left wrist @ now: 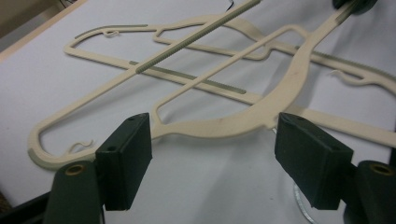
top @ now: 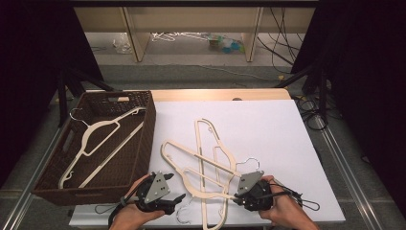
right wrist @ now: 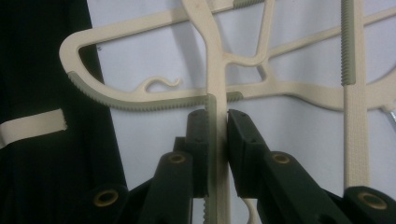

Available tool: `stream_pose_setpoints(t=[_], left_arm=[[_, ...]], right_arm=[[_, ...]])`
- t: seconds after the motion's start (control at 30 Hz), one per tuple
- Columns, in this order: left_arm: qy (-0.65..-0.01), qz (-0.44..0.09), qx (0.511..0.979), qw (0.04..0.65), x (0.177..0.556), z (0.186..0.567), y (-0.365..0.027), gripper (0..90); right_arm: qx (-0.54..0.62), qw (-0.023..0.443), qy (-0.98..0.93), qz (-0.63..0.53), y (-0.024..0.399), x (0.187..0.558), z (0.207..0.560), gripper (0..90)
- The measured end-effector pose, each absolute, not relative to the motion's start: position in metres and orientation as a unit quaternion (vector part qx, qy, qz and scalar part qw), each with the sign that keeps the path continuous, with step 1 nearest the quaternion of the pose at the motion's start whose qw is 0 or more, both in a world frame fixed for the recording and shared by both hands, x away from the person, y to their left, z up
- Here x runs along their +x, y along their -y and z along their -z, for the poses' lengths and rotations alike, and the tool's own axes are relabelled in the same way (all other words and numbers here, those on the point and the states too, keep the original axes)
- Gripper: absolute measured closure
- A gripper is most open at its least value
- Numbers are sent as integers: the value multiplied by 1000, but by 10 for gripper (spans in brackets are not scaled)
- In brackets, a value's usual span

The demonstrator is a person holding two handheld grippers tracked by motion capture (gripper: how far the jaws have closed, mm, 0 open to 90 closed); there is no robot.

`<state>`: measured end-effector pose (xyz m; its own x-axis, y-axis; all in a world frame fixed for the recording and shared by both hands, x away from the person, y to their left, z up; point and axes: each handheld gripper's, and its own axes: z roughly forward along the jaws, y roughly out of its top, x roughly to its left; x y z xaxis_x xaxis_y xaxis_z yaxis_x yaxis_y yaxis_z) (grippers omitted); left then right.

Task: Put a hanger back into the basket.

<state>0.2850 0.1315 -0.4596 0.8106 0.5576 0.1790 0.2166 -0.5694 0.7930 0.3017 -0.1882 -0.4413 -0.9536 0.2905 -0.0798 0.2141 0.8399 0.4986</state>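
While clamped shut on a bar of one cream hanger, right gripper holds at five o'clock on the white table. Left gripper at seven o'clock: jaws wide, empty, facing the hanger's curved neck. Likely mid pick-up from the tangled hangers; next: closing on the neck, then lifting toward the basket at nine o'clock.

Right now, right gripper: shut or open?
Shut. The right gripper has both jaws pressed against a cream hanger bar, no gap either side.
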Motion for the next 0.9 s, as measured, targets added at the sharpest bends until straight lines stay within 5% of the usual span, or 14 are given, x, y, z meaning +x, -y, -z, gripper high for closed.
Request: stream_pose_setpoints(t=[0.9], left_arm=[[-128, -255, 901, 328, 296, 479, -102, 302]], right_arm=[[125, 72, -957, -253, 195, 299, 421, 796]])
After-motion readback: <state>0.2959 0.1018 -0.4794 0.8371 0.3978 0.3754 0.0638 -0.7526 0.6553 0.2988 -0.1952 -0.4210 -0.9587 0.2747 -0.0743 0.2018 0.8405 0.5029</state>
